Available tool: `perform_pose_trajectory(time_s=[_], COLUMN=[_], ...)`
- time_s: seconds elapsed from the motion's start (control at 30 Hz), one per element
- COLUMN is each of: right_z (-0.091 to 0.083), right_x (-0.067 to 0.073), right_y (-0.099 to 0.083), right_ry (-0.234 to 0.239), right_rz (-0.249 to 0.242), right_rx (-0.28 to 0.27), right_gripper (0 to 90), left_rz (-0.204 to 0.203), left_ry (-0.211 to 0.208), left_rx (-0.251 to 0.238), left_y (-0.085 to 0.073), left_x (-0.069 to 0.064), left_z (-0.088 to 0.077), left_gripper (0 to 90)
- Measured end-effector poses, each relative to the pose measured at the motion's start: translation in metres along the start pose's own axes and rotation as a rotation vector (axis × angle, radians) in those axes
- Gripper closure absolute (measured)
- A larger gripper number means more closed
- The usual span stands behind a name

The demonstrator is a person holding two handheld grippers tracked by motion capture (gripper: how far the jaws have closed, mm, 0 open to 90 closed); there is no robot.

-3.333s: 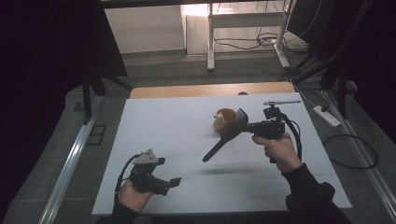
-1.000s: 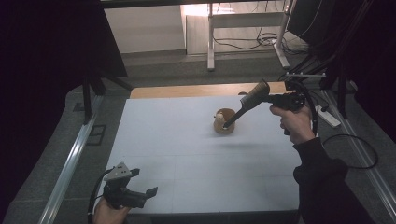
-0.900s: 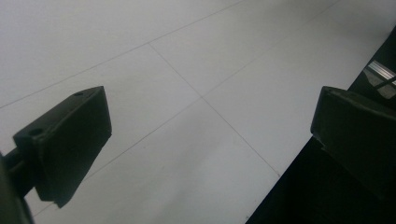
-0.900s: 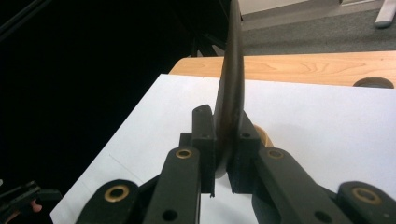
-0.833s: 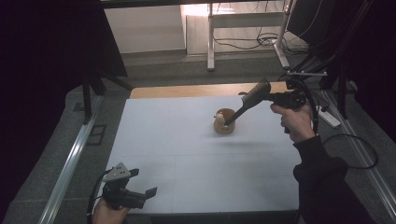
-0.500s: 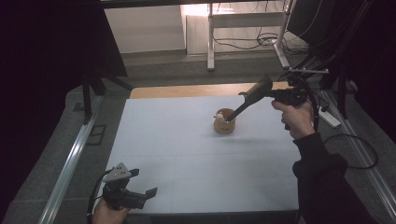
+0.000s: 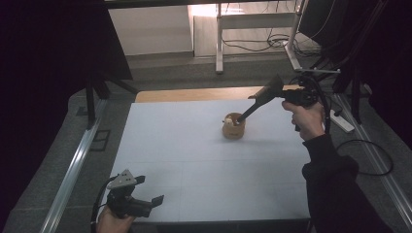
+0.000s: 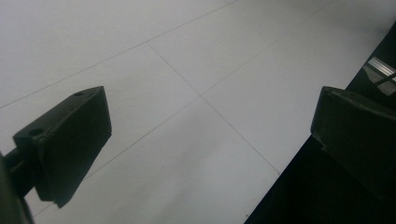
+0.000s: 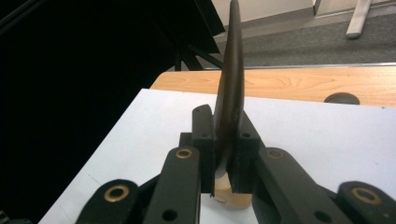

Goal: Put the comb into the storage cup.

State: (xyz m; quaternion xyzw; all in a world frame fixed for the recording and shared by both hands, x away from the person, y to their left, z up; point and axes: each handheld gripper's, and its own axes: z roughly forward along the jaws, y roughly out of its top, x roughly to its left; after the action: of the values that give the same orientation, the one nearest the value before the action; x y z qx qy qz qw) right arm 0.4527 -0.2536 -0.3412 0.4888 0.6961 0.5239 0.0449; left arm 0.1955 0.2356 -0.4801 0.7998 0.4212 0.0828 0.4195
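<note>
A small round wooden cup (image 7: 233, 127) stands on the white tabletop (image 7: 194, 160), right of centre toward the far side, with something pale inside. My right gripper (image 7: 281, 94) hovers above and to the right of it, shut on the broad end of a dark spatula-like utensil (image 7: 252, 104). The utensil slants down to the left and its thin end reaches the cup's mouth. In the right gripper view the jaws clamp the utensil (image 9: 231, 70) edge-on, with the cup (image 9: 229, 198) just below them. My left gripper (image 7: 148, 204) rests at the near left corner, open, jaws wide over bare tabletop (image 8: 187, 70).
A strip of wooden table (image 7: 194, 93) runs along the far edge, with a dark round knob (image 9: 342, 98) on it. A metal rail (image 7: 73, 170) lies on the floor at the left; cables and a power strip (image 7: 340, 121) lie at the right.
Since the oldest frame the right gripper has lifted the utensil toward the far right, its thin end now at the cup, and the left gripper has drawn back to the near corner. In the last second, hardly any motion.
</note>
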Motion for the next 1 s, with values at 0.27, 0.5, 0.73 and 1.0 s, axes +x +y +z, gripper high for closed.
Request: perform_pose_trajectory(time_s=[0.27, 0.5, 0.73, 1.0], right_z=[0.010, 0.017, 0.024, 0.034], right_x=[0.000, 0.000, 0.001, -0.001], right_y=[-0.001, -0.002, -0.004, -0.008], right_ry=[-0.015, -0.027, -0.036, -0.041], right_rz=[-0.009, -0.018, -0.025, -0.024], right_rx=[0.003, 0.014, 0.017, 0.032], right_gripper=[83.9, 83.9, 83.9, 83.9], left_rz=[-0.003, -0.002, -0.003, -0.005], left_ry=[-0.002, -0.002, -0.003, -0.004], left_rx=[-0.001, 0.001, 0.002, 0.004], left_y=[0.000, 0.000, 0.000, 0.000], left_x=[0.000, 0.000, 0.000, 0.001], left_z=[0.000, 0.000, 0.000, 0.000], left_gripper=[0.0, 0.0, 0.0, 0.0])
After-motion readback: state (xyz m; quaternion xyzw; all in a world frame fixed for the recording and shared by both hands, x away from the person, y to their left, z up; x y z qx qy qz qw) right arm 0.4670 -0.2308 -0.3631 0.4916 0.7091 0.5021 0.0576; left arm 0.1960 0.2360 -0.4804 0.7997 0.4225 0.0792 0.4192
